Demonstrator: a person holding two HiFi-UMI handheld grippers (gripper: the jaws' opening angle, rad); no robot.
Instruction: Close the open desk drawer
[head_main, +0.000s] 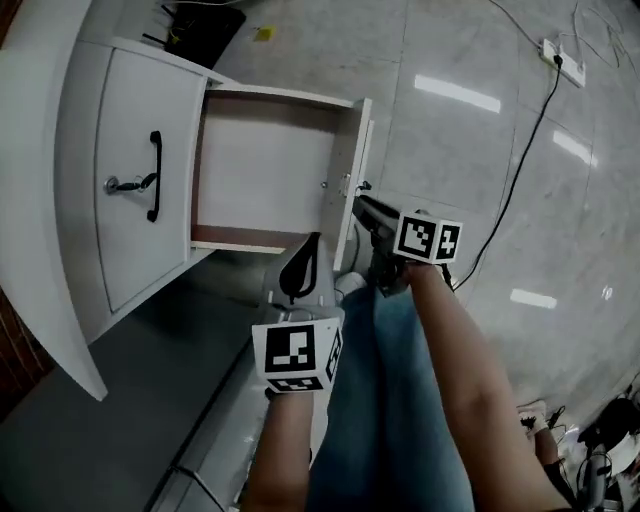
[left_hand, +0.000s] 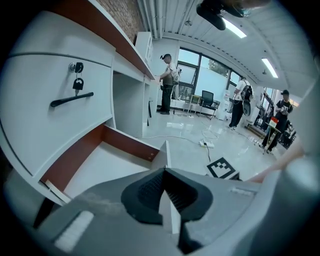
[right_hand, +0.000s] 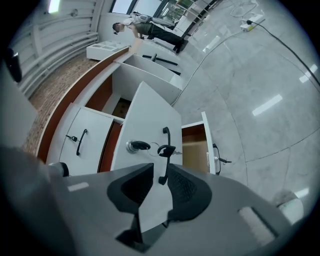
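The open drawer (head_main: 260, 170) sits upper centre in the head view, pulled far out of the white desk (head_main: 40, 200). Its front panel (head_main: 347, 170) is seen edge-on, with bare glossy floor (head_main: 470, 180) to its right. One black cable (head_main: 520, 165) crosses the upper right.

The left gripper (head_main: 308, 248) hangs by the drawer's lower corner, claw released, the panel's edge lined up in its gap. The right gripper (head_main: 360, 206), claw also released, faces the panel's black handle (right_hand: 165, 155).

The head view shows two fronts, one a closed front (head_main: 140, 220). The right gripper view adds a third front (right_hand: 207, 140). Only the left gripper view shows three people (left_hand: 167, 82) standing far off.
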